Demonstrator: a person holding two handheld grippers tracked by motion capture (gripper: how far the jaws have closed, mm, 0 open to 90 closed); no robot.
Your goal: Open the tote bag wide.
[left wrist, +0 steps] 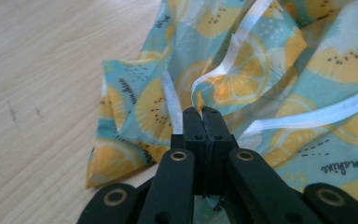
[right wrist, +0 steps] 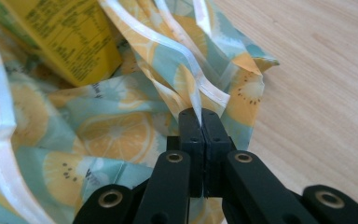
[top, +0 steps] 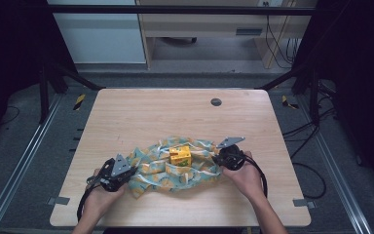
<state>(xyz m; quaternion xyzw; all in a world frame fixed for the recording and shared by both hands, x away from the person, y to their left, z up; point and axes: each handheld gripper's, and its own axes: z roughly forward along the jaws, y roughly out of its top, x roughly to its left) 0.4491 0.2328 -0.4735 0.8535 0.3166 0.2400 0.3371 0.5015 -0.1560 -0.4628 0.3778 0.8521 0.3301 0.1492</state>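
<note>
On the worktop [top: 126,112] there is one cloth [top: 175,168] with a lemon print, crumpled. One yellow carton [top: 180,155] stands on the middle of this cloth. There are two grippers: the left gripper [top: 135,170] at the left edge of the cloth and the right gripper [top: 216,159] at its right edge. One dark round hole [top: 216,102] is in the worktop, beyond the cloth.

Both grippers low at the near table edge, jaws closed.
Left gripper [top: 132,170] points right, right gripper [top: 217,159] points left, tips facing each other, well apart; each pinches a fold of cloth [top: 175,170]; forearms enter from below.
</note>
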